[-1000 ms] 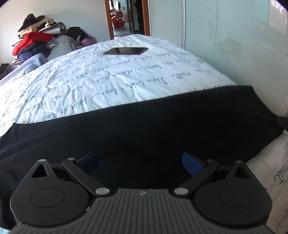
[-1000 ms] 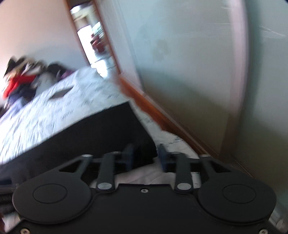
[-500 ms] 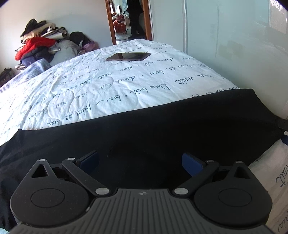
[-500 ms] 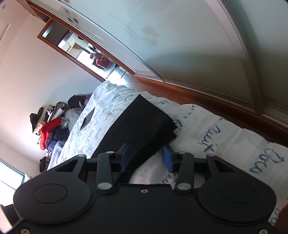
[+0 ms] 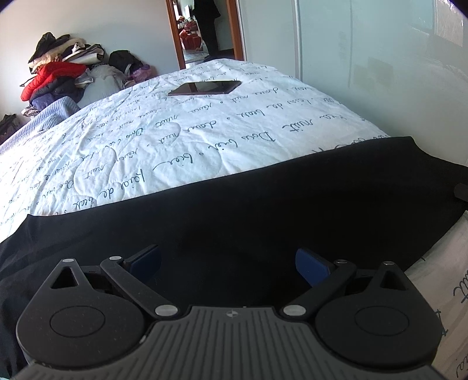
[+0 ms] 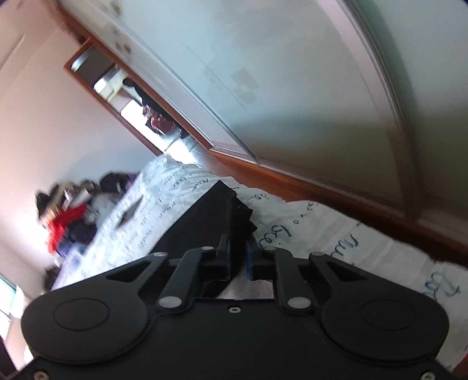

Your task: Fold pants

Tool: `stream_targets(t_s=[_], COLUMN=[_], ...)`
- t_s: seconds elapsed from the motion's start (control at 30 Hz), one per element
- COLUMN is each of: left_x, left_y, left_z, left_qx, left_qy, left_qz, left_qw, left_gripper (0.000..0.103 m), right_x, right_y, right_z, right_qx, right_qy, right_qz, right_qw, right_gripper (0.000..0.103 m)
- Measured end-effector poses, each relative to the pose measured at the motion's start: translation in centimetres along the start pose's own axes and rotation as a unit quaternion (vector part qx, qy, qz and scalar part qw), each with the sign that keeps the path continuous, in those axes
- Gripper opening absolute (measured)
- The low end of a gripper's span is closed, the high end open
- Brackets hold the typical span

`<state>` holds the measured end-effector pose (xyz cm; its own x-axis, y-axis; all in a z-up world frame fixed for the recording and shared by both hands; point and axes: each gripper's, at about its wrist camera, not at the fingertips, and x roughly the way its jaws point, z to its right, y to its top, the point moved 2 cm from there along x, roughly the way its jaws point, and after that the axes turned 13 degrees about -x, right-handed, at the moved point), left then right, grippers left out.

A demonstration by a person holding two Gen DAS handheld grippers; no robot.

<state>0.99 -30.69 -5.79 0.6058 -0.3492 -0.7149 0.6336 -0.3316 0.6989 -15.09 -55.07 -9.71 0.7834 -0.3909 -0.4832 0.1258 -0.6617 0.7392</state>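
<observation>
Black pants (image 5: pixel 234 210) lie stretched across the near part of a white bed cover with blue writing (image 5: pixel 175 131). My left gripper (image 5: pixel 228 264) is open, its blue pads spread wide just above the pants' middle. In the right wrist view my right gripper (image 6: pixel 238 257) is shut on the right end of the pants (image 6: pixel 204 222), with a bunch of black cloth pinched between the jaws. The view is tilted and blurred.
A dark tablet (image 5: pixel 204 87) lies on the far part of the bed. A pile of clothes (image 5: pixel 58 79) sits at the far left by the wall. A mirrored wardrobe (image 5: pixel 380 58) runs along the bed's right side. A person stands in the doorway (image 5: pixel 209 26).
My right gripper has closed on the end of the pants and rolled its view further. My left gripper has stayed open and shifted slightly lower over the pants.
</observation>
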Motion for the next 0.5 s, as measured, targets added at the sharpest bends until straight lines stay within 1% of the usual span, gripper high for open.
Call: stream_targets(t_s=[0.07, 0.17, 0.23, 0.5], left_x=[0.0, 0.1, 0.1, 0.3], left_y=[0.0, -0.1, -0.2, -0.3], left_z=[0.0, 0.1, 0.1, 0.1], left_qx=[0.001, 0.004, 0.006, 0.002], left_qy=[0.000, 0.001, 0.002, 0.001], left_qz=[0.000, 0.000, 0.001, -0.003], left_qw=[1.0000, 1.0000, 1.0000, 1.0000], left_gripper=[0.100, 0.101, 0.101, 0.102], right_x=[0.2, 0.6, 0.8, 0.2], right_y=[0.2, -0.1, -0.2, -0.2], right_z=[0.0, 0.8, 1.1, 0.6], right_qx=[-0.002, 0.032, 0.041, 0.013], right_qy=[-0.002, 0.003, 0.008, 0.004], right_qz=[-0.004, -0.013, -0.014, 0.000], right_qw=[1.000, 0.999, 0.999, 1.000], right_gripper=[0.013, 0.014, 0.014, 0.012])
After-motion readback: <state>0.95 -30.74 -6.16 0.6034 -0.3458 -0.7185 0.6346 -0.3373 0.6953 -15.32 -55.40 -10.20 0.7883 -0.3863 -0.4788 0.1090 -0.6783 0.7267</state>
